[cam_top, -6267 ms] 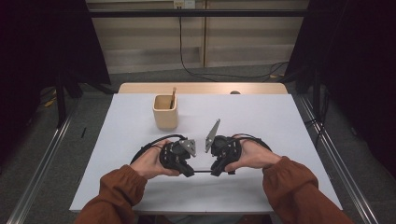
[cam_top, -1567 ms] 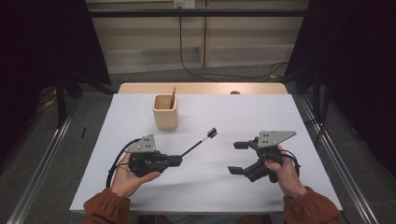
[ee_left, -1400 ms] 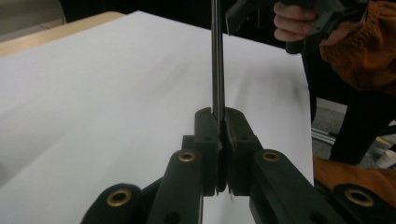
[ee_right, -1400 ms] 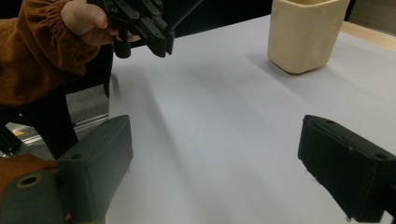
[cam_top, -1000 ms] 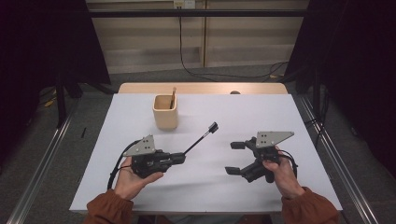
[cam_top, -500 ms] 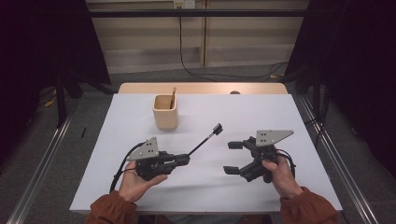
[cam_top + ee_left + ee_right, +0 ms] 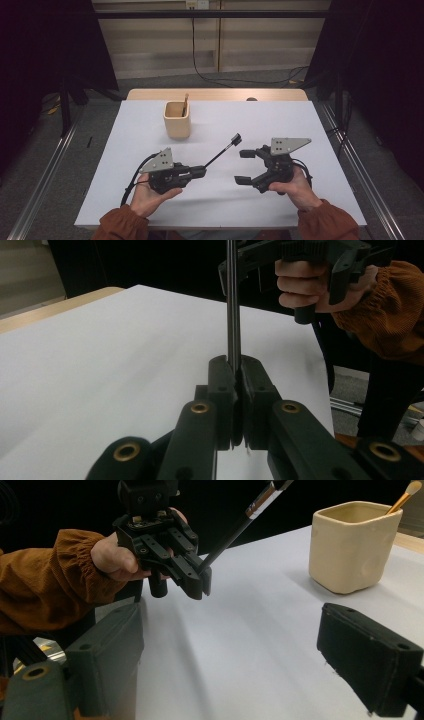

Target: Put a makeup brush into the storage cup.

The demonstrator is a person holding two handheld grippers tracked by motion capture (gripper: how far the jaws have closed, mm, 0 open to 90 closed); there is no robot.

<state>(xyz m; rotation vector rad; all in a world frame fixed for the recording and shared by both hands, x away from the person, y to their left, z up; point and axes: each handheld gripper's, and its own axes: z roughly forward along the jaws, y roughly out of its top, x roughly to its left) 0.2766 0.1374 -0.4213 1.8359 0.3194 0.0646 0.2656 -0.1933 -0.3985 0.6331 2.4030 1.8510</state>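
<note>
My left gripper (image 7: 201,172) (image 7: 238,371) is shut on a thin black brush (image 7: 220,153) (image 7: 232,305) (image 7: 235,527), gripping its lower end so the brush slants up and to the right, its dark head in the air. My right gripper (image 7: 245,166) (image 7: 240,652) stands open just right of the brush with nothing between its pads. A cream cup (image 7: 177,119) (image 7: 352,545) stands at the back of the white table (image 7: 280,120), holding a wooden-handled brush (image 7: 185,104) (image 7: 406,495).
The table's wooden far edge (image 7: 215,94) lies behind the cup. Metal rails (image 7: 42,185) run along the floor on both sides. Orange sleeves (image 7: 120,227) come in at the near edge.
Both hands have drifted a little toward each other. The left gripper has lifted the brush's head slightly up and right. The right gripper has stayed open.
</note>
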